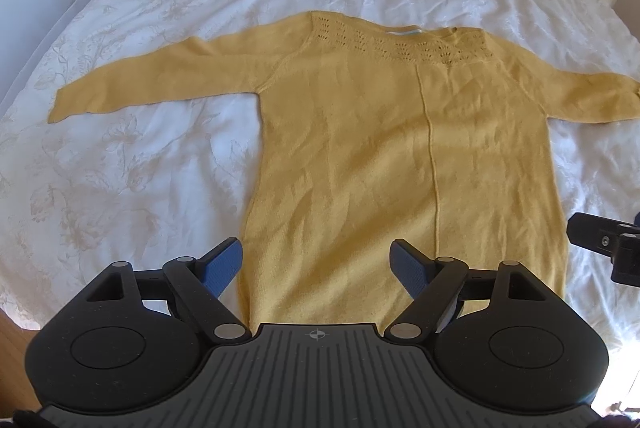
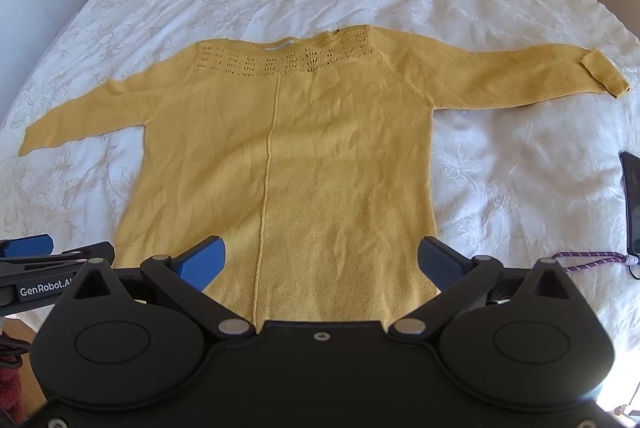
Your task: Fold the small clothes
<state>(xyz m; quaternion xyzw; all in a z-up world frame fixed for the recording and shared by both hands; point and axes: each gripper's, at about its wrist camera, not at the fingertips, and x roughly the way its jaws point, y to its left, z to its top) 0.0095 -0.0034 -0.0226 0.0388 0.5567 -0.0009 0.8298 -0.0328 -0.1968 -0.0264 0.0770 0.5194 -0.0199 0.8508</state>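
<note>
On the white bedspread (image 1: 160, 156), a mustard-yellow knit sweater (image 1: 380, 148) is lying flat, sleeves stretching out to both sides, its neckline pointing away. Above its hem, the left gripper (image 1: 316, 268) is hovering with fingers spread wide, holding nothing. The right gripper (image 2: 322, 264) is hovering likewise, wide apart and empty.

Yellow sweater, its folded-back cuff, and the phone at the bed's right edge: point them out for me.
yellow sweater (image 2: 344, 164), right wrist view, middle of the body.
folded-back cuff (image 2: 600, 70), right wrist view, turned-over sleeve end.
phone (image 2: 633, 196), right wrist view, dark face.
</note>
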